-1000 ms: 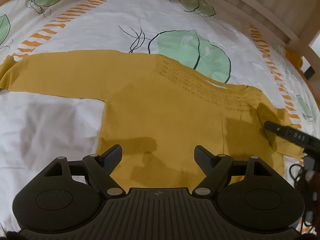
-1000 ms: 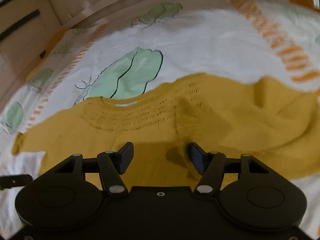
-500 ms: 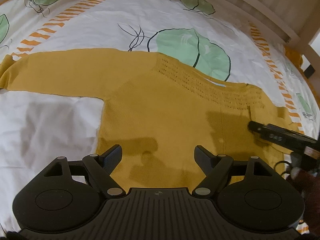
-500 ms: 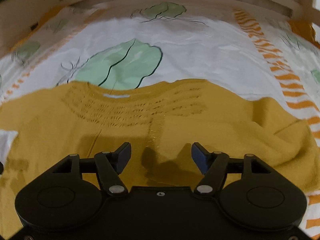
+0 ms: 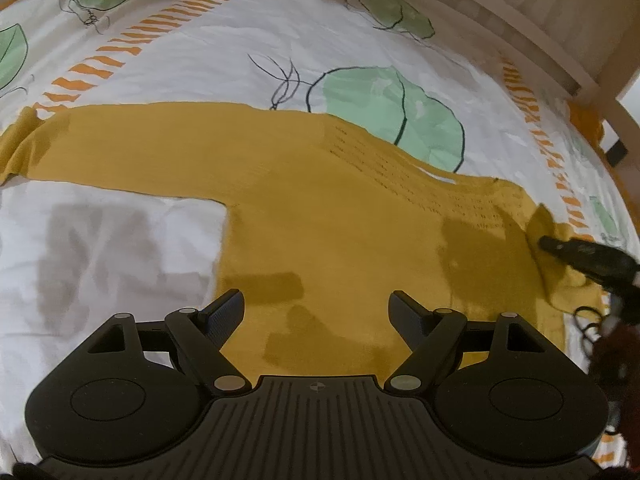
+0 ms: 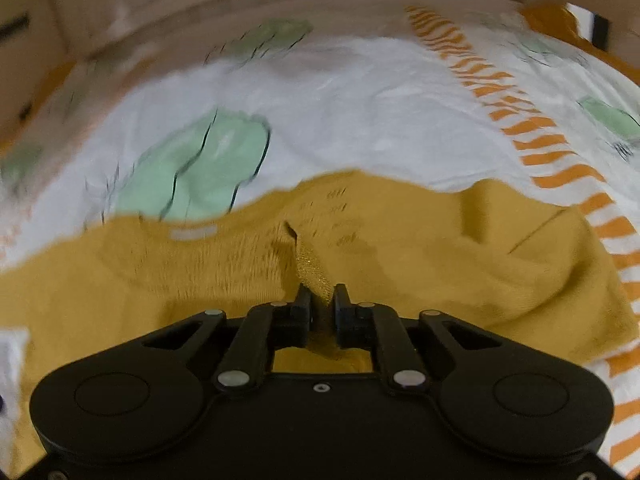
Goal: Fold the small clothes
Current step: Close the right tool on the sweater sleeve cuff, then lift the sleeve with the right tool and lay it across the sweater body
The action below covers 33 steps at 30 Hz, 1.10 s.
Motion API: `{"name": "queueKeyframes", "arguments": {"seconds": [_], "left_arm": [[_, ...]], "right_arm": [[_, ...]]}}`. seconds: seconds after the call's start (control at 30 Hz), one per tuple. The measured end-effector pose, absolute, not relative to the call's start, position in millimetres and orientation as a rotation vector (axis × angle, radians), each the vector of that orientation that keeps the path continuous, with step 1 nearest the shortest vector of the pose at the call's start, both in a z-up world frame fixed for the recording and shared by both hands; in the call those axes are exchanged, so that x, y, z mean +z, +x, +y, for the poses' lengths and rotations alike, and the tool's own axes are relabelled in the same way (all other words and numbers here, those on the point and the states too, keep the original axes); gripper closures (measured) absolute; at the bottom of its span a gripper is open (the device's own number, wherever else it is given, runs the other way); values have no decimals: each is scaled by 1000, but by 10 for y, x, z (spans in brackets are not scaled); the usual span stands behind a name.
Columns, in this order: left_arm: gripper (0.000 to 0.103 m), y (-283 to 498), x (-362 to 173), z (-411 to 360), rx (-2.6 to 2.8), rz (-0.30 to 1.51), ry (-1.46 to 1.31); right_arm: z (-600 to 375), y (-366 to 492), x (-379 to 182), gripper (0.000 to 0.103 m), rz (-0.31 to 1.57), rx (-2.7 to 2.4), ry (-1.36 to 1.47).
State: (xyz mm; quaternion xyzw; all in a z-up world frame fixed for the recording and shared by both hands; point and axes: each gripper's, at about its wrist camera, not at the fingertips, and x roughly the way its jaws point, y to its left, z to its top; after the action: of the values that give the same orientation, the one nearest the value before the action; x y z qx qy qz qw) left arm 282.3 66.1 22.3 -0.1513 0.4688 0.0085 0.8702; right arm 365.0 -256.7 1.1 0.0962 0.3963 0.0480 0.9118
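On a bed spread with a white sheet [image 5: 120, 248] printed with green leaves and orange dashed stripes, everything is laid out flat, and a pale wooden bed frame [image 5: 552, 36] curves round the far edge, with a bit of orange bedding tucked against it at the right. There's the mustard-yellow knitted sweater [image 5: 320, 216], lying front-up in the middle of the sheet, its neckline with rows of eyelet holes pointing away toward a big green leaf [image 5: 384, 108], one sleeve stretched out straight to the left of the left wrist view. Dark shadows fall over the lower part of the knit and over the white sheet beside it. Nothing lies on top of the garment. The left gripper [image 5: 316, 312] hangs over the hem area, its jaws spread wide, the fabric below them and not touched as far as one can see. Over on the right side, the right gripper [image 6: 322, 298] has just been closing, and its jaws now pinch a raised ridge of the sweater near the shoulder, knit bunched up between the fingers [image 6: 303, 300]; in the left wrist view it [image 5: 546, 243] shows as a dark tip at a lifted fold. The right wrist view is blurred toward its left side.
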Motion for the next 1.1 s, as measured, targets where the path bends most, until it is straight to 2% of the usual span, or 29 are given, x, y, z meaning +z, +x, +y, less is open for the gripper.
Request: {"name": "queueKeyframes", "arguments": {"seconds": [0.23, 0.47, 0.73, 1.1], "left_arm": [[24, 2764, 287, 817, 33, 960, -343], [24, 2696, 356, 1037, 53, 941, -378], [24, 2673, 385, 1247, 79, 935, -412], [24, 2667, 404, 1297, 100, 925, -423]], "right_arm": [[-2532, 3689, 456, 86, 754, 144, 363], [-1860, 3811, 704, 86, 716, 282, 426], [-1091, 3982, 505, 86, 757, 383, 428], [-605, 3993, 65, 86, 837, 444, 448]]}}
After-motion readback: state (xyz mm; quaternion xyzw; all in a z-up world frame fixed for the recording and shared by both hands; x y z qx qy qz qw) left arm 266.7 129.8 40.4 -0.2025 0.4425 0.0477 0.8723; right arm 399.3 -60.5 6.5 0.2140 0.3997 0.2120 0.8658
